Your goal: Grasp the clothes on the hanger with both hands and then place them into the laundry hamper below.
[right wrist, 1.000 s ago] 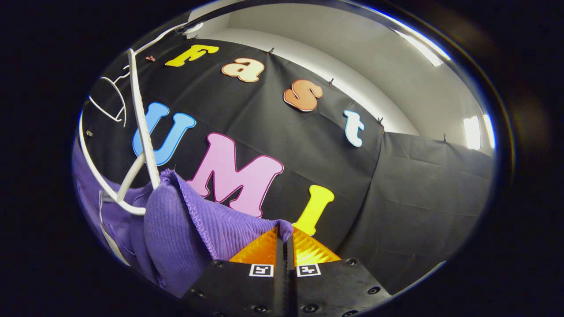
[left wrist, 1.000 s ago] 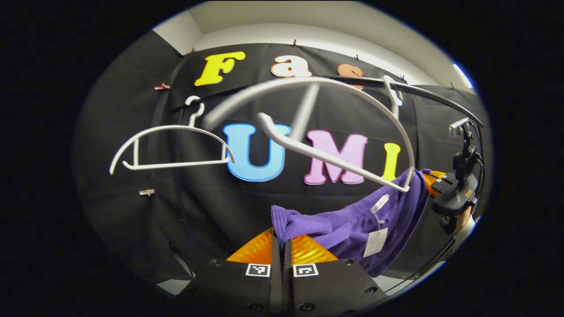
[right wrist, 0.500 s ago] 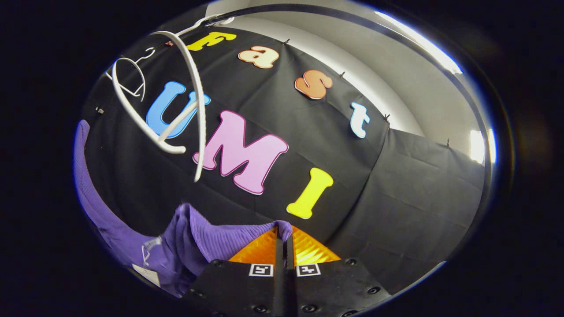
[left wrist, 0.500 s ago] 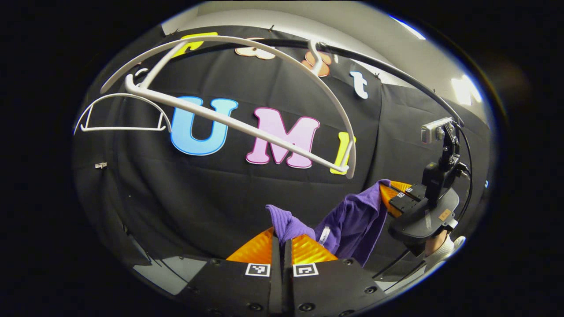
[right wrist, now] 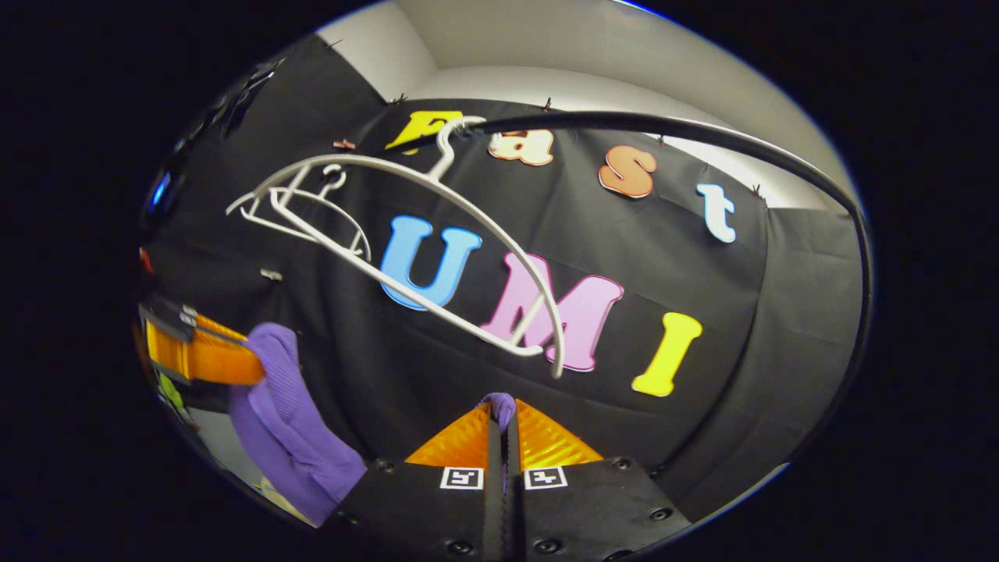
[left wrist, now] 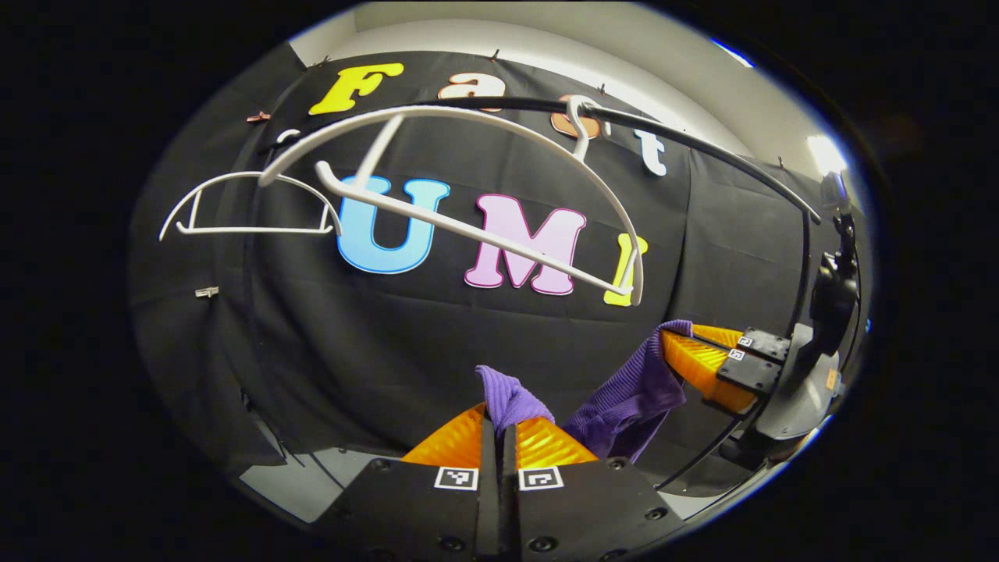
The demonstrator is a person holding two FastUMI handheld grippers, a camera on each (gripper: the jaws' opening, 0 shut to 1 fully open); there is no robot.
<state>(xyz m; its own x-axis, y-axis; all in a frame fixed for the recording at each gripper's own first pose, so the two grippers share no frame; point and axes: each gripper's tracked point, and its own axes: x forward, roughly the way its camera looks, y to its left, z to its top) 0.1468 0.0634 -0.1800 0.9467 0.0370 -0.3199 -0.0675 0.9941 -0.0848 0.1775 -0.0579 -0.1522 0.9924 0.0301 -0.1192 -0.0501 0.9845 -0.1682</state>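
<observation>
The purple garment (left wrist: 624, 394) drops out of sight behind the left gripper's (left wrist: 499, 428) body in the left gripper view, its lower part likewise hidden behind the right gripper (right wrist: 502, 428) in the right gripper view, so its full shape cannot be told.

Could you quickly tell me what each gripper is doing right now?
Left gripper: shut on the purple garment.
Right gripper: shut on the purple garment.
</observation>
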